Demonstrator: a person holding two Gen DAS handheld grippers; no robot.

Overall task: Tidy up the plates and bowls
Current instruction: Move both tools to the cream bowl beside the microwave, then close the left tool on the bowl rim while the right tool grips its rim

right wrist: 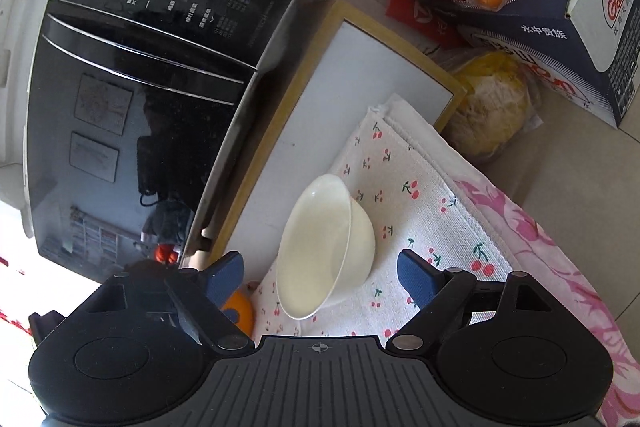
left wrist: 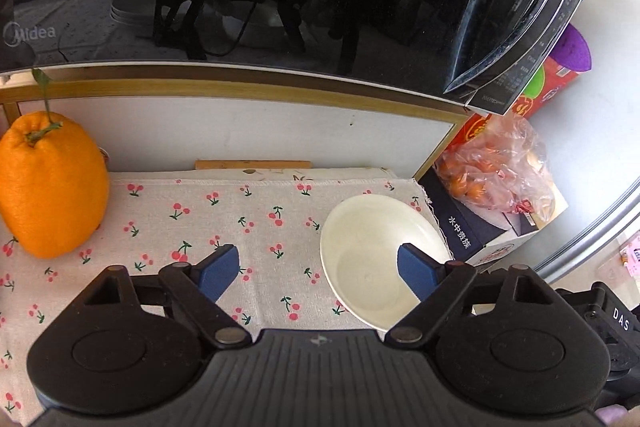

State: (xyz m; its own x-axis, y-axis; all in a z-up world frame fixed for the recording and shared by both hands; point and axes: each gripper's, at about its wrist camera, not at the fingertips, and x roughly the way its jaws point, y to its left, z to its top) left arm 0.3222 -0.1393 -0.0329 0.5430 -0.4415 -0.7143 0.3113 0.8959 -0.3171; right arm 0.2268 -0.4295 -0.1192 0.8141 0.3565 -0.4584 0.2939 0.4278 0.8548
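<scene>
The bowl sits on the cherry cloth at lower right of the left view. It looks glazed, stiff, slippery and breakable, so pinch its rim. Left tool and right tool both gape, empty.

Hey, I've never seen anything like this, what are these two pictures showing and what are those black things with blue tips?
Each picture comes from a camera riding on a hand-held grasping tool; a person carries one in each hand. The blue pieces are its two fingers. The left tool and right tool both stand open and hold nothing. Between them a white bowl sits on a cherry-print cloth, beside a large orange citrus fruit. Behind stands a black microwave oven; off to one side, a bag of small oranges lies on a box.
</scene>
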